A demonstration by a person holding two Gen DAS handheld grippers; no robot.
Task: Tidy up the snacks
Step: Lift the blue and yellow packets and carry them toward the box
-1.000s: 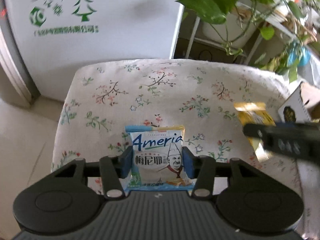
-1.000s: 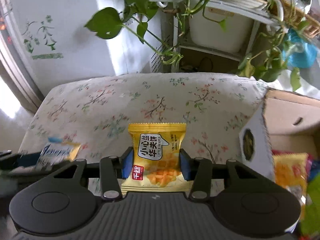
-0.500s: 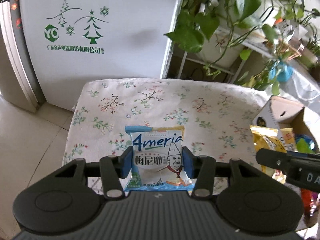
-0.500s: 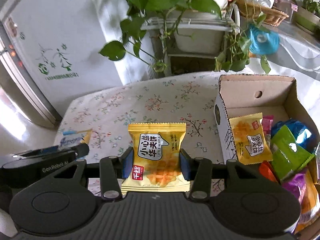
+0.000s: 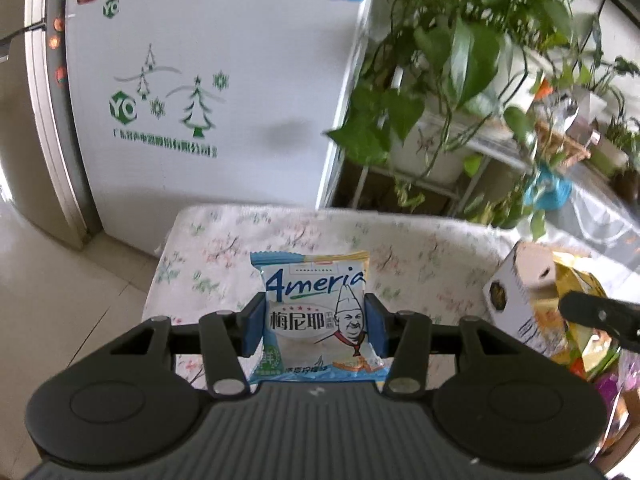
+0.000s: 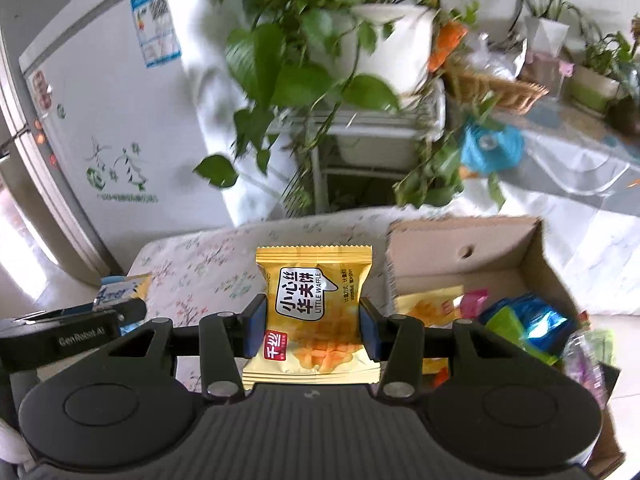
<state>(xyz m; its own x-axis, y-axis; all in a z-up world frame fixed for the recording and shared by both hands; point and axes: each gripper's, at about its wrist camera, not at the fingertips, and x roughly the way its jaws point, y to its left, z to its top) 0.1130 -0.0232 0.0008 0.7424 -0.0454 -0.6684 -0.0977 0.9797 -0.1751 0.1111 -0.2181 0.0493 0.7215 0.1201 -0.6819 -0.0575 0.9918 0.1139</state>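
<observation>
- both grippers have risen since a second ago: the floral-cloth table (image 5: pixel 420 248) now sits lower and farther off in each view, and the cardboard box (image 6: pixel 532 252) shows more fully.
- left gripper (image 5: pixel 315 326) is clenched on one blue-and-white ameria packet (image 5: pixel 316 304), held upright in the air above the table.
- right gripper (image 6: pixel 312 330) grips one yellow little waffle packet (image 6: pixel 316 312), upright, just left of the box.
- both packets look light, soft and crinkly; a side pinch at mid-height suits them, gently, as the contents may crush.
- box already holds several snacks, one matching yellow packet (image 6: pixel 430 306) among them.
</observation>
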